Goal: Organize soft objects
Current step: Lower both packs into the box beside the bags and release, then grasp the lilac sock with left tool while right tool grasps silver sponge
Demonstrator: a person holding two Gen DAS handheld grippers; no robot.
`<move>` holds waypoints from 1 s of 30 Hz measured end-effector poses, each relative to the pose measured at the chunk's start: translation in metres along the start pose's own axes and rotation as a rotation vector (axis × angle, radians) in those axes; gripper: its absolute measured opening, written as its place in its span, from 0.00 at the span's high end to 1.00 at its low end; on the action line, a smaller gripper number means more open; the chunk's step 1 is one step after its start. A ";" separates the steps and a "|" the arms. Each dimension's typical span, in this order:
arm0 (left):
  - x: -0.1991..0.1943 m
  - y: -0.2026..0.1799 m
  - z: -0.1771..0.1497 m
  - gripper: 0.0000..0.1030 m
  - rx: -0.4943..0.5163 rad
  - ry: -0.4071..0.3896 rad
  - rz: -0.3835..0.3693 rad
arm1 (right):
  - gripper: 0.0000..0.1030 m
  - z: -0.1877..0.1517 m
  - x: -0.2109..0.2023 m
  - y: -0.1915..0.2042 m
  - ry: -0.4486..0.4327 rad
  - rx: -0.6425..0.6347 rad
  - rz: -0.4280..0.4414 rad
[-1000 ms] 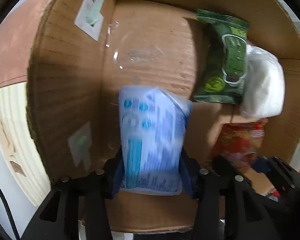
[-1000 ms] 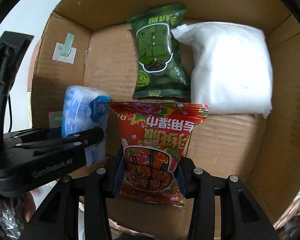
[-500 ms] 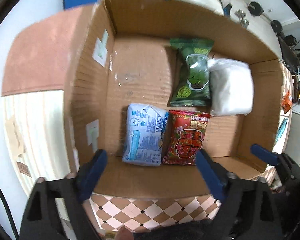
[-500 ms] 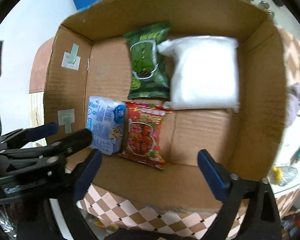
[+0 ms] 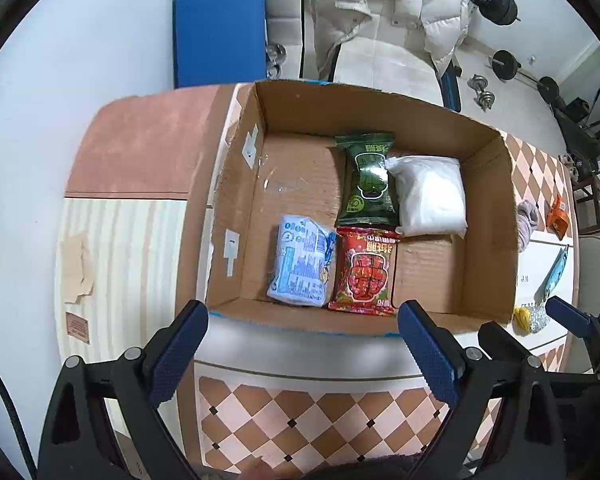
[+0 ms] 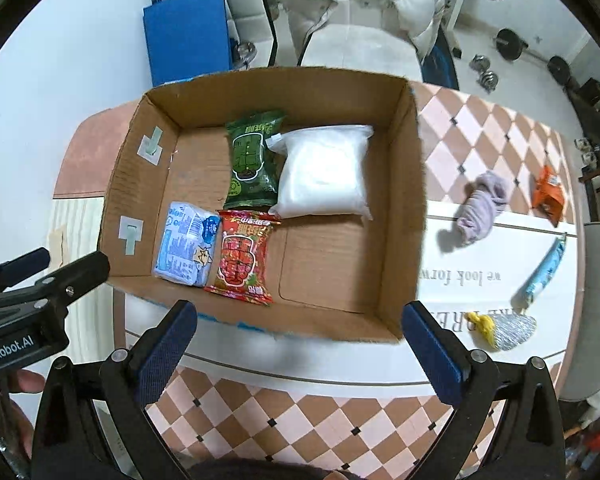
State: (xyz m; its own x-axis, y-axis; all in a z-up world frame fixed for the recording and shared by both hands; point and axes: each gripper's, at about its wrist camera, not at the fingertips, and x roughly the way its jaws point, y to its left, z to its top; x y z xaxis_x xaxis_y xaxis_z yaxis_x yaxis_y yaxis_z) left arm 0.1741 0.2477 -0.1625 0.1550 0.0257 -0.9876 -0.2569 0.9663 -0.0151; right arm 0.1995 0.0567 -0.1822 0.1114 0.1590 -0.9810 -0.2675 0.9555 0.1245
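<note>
An open cardboard box (image 5: 488, 216) (image 6: 404, 208) sits on the table. Inside lie a light blue tissue pack (image 5: 302, 266) (image 6: 188, 244), a red snack bag (image 5: 364, 272) (image 6: 244, 256), a green snack bag (image 5: 366, 180) (image 6: 252, 160) and a white soft bag (image 5: 430, 196) (image 6: 324, 172). My left gripper (image 5: 304, 344) is open and empty, held above the box's near wall; it also shows at the left of the right wrist view (image 6: 40, 268). My right gripper (image 6: 300, 340) is open and empty, above the near wall.
To the right of the box lie a purple cloth (image 6: 482, 208), an orange packet (image 6: 548, 196), a long blue packet (image 6: 544, 268) and a silver and yellow item (image 6: 504, 330). A chair with a white jacket (image 5: 388, 24) stands behind the table. Barbells lie on the floor.
Both grippers let go of their packs, the left the blue tissue pack and the right the red bag, opened wide and pulled back and up out of the box.
</note>
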 end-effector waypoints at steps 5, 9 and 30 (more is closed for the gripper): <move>-0.017 -0.008 -0.016 0.05 0.007 -0.037 0.013 | 0.00 -0.017 -0.016 -0.001 -0.035 0.005 0.014; -0.033 -0.013 -0.021 0.05 0.006 -0.057 0.008 | 0.00 -0.026 -0.023 -0.002 -0.043 0.009 0.045; 0.049 -0.307 0.059 0.05 0.548 0.037 0.070 | 0.00 -0.114 0.049 -0.338 0.091 1.017 0.177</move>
State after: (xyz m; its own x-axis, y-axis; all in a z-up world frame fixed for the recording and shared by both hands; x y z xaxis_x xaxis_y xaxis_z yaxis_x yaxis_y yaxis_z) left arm 0.3161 -0.0322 -0.1967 0.1194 0.0949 -0.9883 0.2707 0.9546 0.1244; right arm 0.1864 -0.2864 -0.2892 0.0655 0.3389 -0.9385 0.6662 0.6854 0.2940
